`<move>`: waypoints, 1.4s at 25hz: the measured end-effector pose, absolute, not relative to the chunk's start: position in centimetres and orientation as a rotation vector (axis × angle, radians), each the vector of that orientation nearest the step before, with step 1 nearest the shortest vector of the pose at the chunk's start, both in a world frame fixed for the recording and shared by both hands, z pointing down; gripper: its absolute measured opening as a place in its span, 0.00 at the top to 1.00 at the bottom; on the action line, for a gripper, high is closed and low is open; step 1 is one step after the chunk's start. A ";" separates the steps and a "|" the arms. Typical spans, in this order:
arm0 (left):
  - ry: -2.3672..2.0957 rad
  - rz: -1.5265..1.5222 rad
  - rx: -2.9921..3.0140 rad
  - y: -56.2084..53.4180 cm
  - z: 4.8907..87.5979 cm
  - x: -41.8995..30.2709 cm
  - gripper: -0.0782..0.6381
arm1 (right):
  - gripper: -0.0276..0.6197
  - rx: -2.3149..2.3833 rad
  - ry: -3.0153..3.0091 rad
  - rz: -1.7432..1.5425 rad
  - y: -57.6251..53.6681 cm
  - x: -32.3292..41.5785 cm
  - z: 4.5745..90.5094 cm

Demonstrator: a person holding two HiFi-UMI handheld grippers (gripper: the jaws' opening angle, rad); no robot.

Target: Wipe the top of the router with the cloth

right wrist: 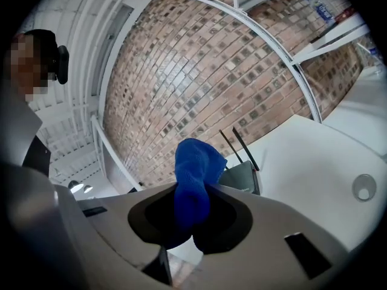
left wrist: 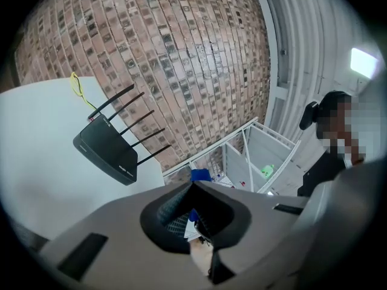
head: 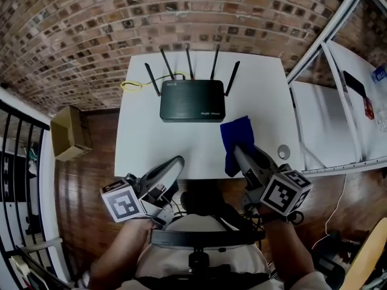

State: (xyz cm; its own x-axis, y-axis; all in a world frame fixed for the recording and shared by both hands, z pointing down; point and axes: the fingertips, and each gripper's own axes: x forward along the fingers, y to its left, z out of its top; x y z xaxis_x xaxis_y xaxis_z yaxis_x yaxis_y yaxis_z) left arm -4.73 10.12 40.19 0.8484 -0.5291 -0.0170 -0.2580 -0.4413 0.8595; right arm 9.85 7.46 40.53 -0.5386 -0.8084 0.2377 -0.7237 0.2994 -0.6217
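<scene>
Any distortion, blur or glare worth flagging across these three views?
Head view: fisheye bowing of the brick wall; router sharp. Left gripper view: dark round vignette, bright light patch at upper right. Right gripper view: same vignette; cloth close-up, slightly soft.

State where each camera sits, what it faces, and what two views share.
Head view: on the person's head, looking steeply down at table and router; left tool, right tool, forearms show.
Left gripper view: on left tool, along its shut empty jaws toward router.
Right gripper view: on right tool, along jaws clamping blue cloth.
Shared: all show the router.
</scene>
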 end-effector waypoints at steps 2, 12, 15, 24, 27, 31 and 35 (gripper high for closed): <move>-0.566 -0.342 2.043 10.9 39.8 -4.4 0.87 | 0.79 -1.446 2.429 -1.047 8.4 9.6 40.2; -0.529 -0.346 2.047 13.7 39.1 -4.9 0.87 | 0.79 -1.430 2.357 -1.053 11.1 9.5 38.5; -0.539 -0.328 2.058 13.9 39.1 -4.9 0.87 | 0.80 -1.461 2.384 -1.048 11.4 9.3 38.6; -0.585 -0.309 2.108 9.5 39.5 -3.8 0.87 | 0.80 -1.524 2.395 -1.072 8.7 9.3 40.7; -0.584 -0.309 2.108 8.7 39.3 -3.2 0.87 | 0.80 -1.546 2.400 -1.077 7.9 9.1 41.2; -0.572 -0.303 2.102 8.6 39.5 -2.6 0.87 | 0.80 -1.543 2.408 -1.105 7.4 8.5 42.0; -0.558 -0.294 2.106 9.0 39.7 -2.4 0.87 | 0.80 -1.553 2.424 -1.117 7.6 8.2 42.6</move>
State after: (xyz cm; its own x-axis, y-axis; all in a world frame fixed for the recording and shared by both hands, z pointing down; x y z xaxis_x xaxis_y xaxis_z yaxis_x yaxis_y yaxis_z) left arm -2.37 9.04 39.67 0.8693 -0.4943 0.0024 -0.2780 -0.4849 0.8292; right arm 8.18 7.62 42.57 -0.4930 -0.8085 0.3213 -0.7695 0.2328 -0.5947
